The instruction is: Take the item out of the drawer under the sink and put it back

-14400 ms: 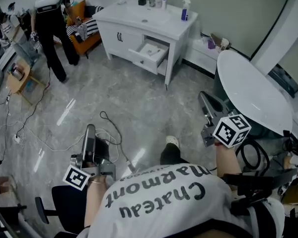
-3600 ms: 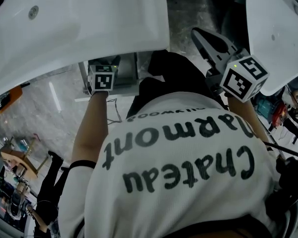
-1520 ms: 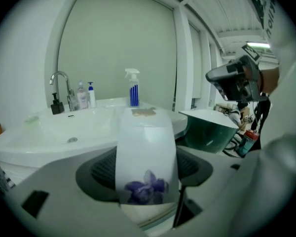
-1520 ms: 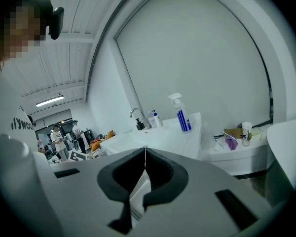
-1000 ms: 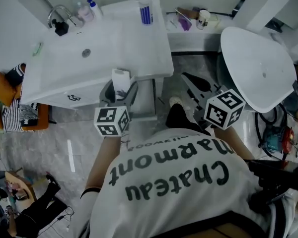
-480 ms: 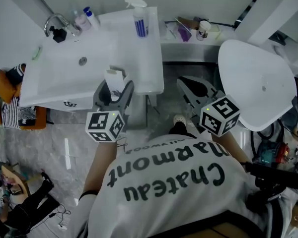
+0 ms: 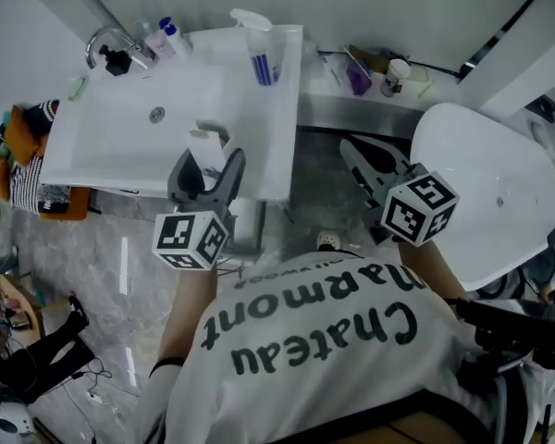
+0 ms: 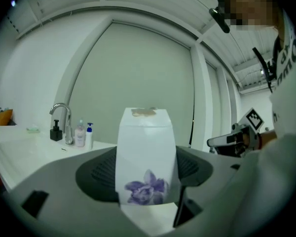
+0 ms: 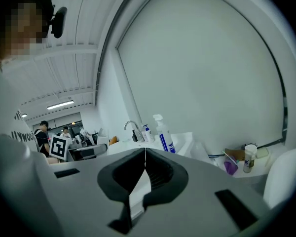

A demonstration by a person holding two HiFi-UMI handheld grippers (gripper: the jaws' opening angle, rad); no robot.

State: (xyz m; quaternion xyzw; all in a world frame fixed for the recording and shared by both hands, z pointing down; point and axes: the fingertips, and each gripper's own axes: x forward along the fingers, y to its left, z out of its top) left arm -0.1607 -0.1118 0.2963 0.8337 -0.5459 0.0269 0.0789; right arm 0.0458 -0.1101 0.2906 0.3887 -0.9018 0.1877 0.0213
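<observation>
My left gripper (image 7: 206, 160) is shut on a small white carton (image 7: 206, 146), held upright over the front edge of the white sink counter (image 7: 111, 151). In the left gripper view the carton (image 8: 145, 142) stands between the two dark pads of the left gripper (image 8: 145, 174), with a purple flower printed low on its front. My right gripper (image 7: 368, 160) hangs to the right of the vanity above the floor, jaws closed with nothing in them; in the right gripper view (image 9: 145, 154) the tips meet. A pale part under the counter edge (image 7: 245, 225) may be the drawer; I cannot tell.
A faucet (image 7: 106, 40), small bottles (image 7: 166, 35) and a blue-and-white spray bottle (image 7: 259, 49) stand at the back of the counter. A large white oval tub (image 7: 499, 192) lies at the right. A ledge with a purple item (image 7: 359, 80) and a cup (image 7: 398, 72) runs behind it.
Some seconds ago the left gripper was low under the counter at the drawer; now it holds the carton up at the counter's front edge. The right gripper has stayed shut beside it.
</observation>
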